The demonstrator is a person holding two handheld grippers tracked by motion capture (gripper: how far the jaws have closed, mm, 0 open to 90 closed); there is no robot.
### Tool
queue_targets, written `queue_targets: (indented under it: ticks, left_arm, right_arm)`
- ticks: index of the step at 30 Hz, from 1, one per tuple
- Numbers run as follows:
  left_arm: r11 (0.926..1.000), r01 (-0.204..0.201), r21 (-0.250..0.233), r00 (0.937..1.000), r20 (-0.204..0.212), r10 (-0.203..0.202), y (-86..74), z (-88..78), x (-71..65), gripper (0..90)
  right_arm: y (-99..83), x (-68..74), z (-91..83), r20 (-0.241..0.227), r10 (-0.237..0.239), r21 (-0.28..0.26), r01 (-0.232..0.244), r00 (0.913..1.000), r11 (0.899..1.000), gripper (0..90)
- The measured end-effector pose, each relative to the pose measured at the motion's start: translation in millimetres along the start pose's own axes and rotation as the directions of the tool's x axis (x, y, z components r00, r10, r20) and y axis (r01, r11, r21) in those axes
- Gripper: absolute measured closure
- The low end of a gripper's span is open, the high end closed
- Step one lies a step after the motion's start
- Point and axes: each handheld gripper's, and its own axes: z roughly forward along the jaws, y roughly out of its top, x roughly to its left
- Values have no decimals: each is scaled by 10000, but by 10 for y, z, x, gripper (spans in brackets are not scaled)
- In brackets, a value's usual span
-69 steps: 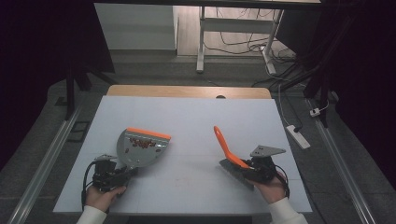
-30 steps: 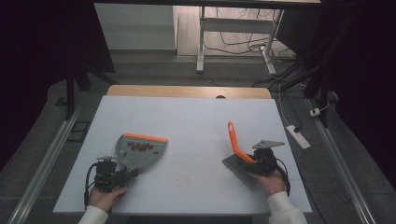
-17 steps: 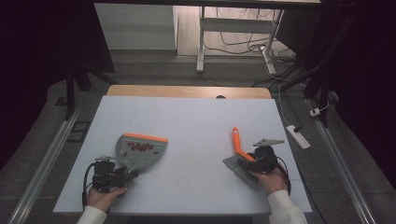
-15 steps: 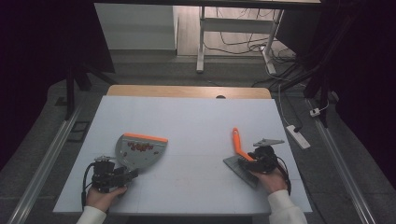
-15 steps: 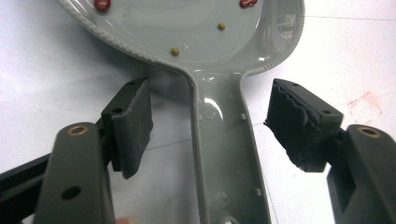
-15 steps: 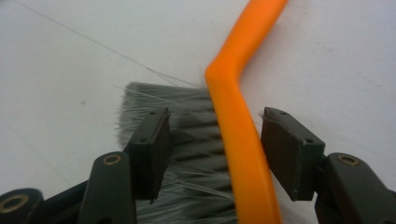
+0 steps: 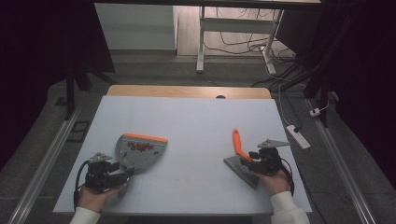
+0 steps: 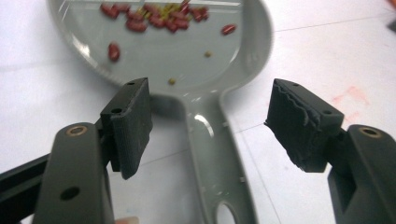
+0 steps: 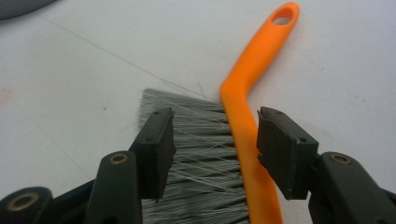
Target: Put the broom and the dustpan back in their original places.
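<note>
A grey dustpan [image 7: 139, 150] with an orange front lip lies on the white table at the left. Red beans [image 8: 154, 16] and a few small yellow bits rest in the dustpan [image 8: 187, 56]. My left gripper [image 7: 106, 173] is open, its jaws standing either side of the pan's handle [image 8: 210, 163] without touching it. At the right, a brush with an orange handle [image 7: 238, 143] and grey bristles [image 7: 243, 169] lies flat on the table. My right gripper [image 7: 254, 161] is open around the brush, with the bristles [image 9: 196, 140] and orange handle [image 9: 257, 60] between the jaws.
The white table top [image 7: 196, 116] has a wooden strip [image 7: 187, 91] along its far edge. A white power strip [image 7: 297, 136] lies on the floor to the right, with cables and desk legs [image 7: 201, 42] behind the table.
The brush, earlier held tilted upward, has come down and to the right and now lies flat on the table. The dustpan and left gripper have barely moved.
</note>
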Motion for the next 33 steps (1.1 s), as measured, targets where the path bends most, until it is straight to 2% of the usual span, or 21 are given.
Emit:
queue_targets:
  ticks: [2,6,9,13,16,18,25,33]
  left_arm:
    - [9993,-363,103,9986,388,358,10,15,-22,329]
    - [9969,-767,190,9929,921,747,27,70,-68,336]
    - [9938,-1105,159,9874,1160,1079,39,107,-100,338]
    - [9893,-1449,163,9793,1453,1411,50,170,-129,338]
    - [9857,-1671,211,9727,1668,1613,59,215,-149,338]
    - [9841,-1762,241,9702,1734,1695,63,243,-165,338]
    - [9783,-2027,430,9641,1836,1917,68,318,-202,338]
    - [9789,-1999,417,9652,1800,1894,58,326,-201,338]
  right_arm:
    - [-5,29,-15,-125,-163,-90,162,9998,9998,469]
    - [-16,103,-43,-285,-528,-220,522,9982,9984,469]
    - [-32,157,-53,-302,-822,-293,813,9962,9963,470]
    - [-52,214,-72,-561,-1214,-507,1186,9910,9916,470]
    - [-63,255,-78,-684,-1651,-515,1618,9839,9855,470]
    - [-69,277,-74,-697,-1861,-507,1828,9801,9818,469]
    - [-74,320,-66,-782,-2130,-658,2082,9739,9759,467]
    - [-71,314,-83,-797,-2153,-803,2090,9733,9746,467]
